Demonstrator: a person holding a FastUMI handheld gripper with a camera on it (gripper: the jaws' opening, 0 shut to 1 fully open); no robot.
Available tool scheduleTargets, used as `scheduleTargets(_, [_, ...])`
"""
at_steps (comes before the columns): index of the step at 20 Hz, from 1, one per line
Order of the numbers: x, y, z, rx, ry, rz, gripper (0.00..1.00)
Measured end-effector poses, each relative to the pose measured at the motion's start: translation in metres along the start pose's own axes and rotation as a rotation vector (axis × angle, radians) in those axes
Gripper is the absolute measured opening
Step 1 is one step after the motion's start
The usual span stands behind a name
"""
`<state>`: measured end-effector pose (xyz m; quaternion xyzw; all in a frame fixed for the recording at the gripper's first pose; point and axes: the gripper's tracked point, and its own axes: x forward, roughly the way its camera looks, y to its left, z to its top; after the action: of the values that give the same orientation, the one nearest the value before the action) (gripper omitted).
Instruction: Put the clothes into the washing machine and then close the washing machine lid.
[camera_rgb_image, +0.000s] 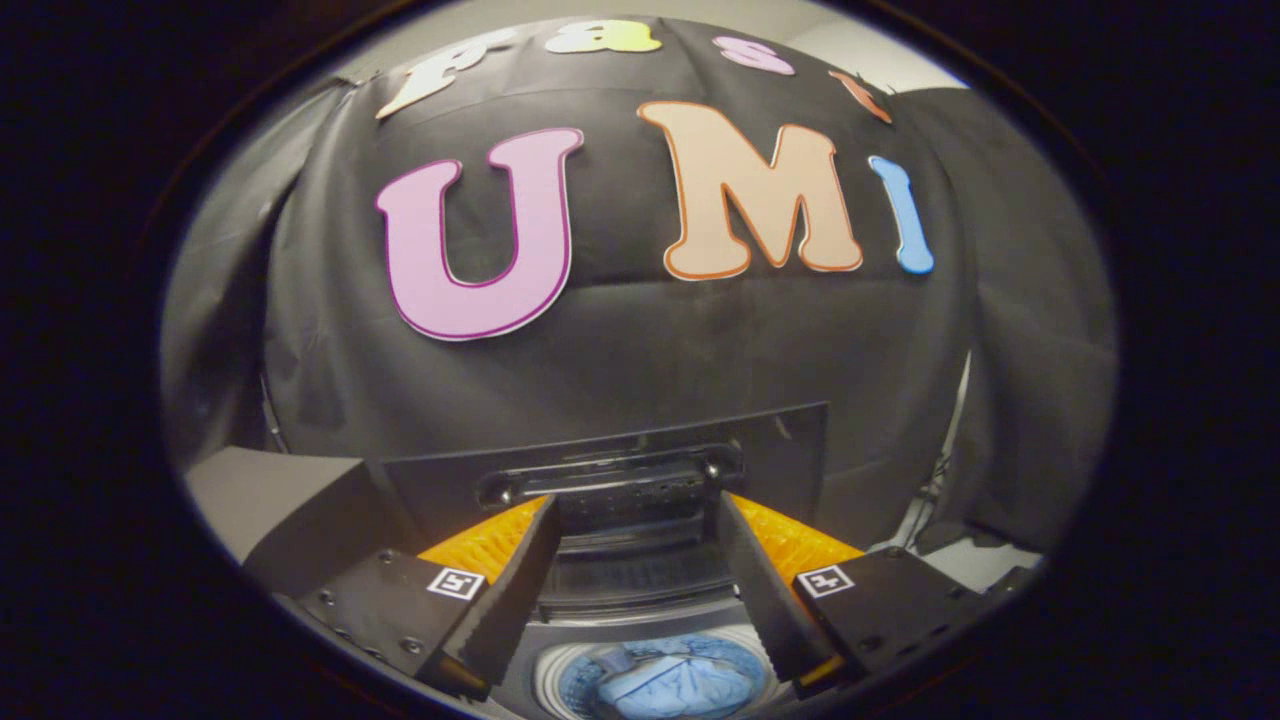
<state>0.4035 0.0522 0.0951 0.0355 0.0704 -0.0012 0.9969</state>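
Light-blue crumpled clothes (668, 685) already down in the round drum of the dark top-loading washing machine (640, 600), below and between the fingers. Gripper (634, 515) spread wide, pinching nothing, tips at the handle recess of the upright dark lid (610, 480). Best hooked at that top edge, then drawn forward and lowered gently, square to the opening.

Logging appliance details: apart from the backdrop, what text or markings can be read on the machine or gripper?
Washing machine and its raised lid: no readable text, too dark.
Two square markers on the open gripper, fingers pointing at the lid: patterns, not words.
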Motion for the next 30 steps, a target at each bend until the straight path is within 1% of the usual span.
scheduleTargets(5, [0.017,-0.029,0.076,0.04,-0.186,-0.037,0.97])
scheduleTargets(8, [0.028,-0.031,0.116,0.058,-0.282,-0.041,0.97])
scheduleTargets(11, [0.036,-0.024,0.135,0.069,-0.35,-0.035,0.97])
scheduleTargets(13, [0.05,-0.012,0.133,0.079,-0.347,-0.014,0.97])
scheduleTargets(16, [0.073,0.012,0.116,0.047,-0.321,0.015,0.97])
scheduleTargets(19, [0.092,0.027,0.108,0.017,-0.327,0.011,0.97])
scheduleTargets(24, [0.115,0.039,0.087,-0.018,-0.294,0.004,0.97])
scheduleTargets(25, [0.123,0.044,0.073,-0.013,-0.25,0.028,0.97])
scheduleTargets(26, [0.132,0.057,0.042,0.006,-0.143,0.078,0.96])
scheduleTargets(27, [0.154,0.065,0.06,-0.158,-0.207,0.104,0.96])
scheduleTargets(28, [0.154,0.06,0.052,-0.183,-0.237,0.14,0.96])
scheduleTargets(29, [0.167,0.053,0.05,-0.117,-0.202,0.152,0.96])
scheduleTargets(30, [0.175,0.045,0.063,-0.114,-0.237,0.172,0.95])
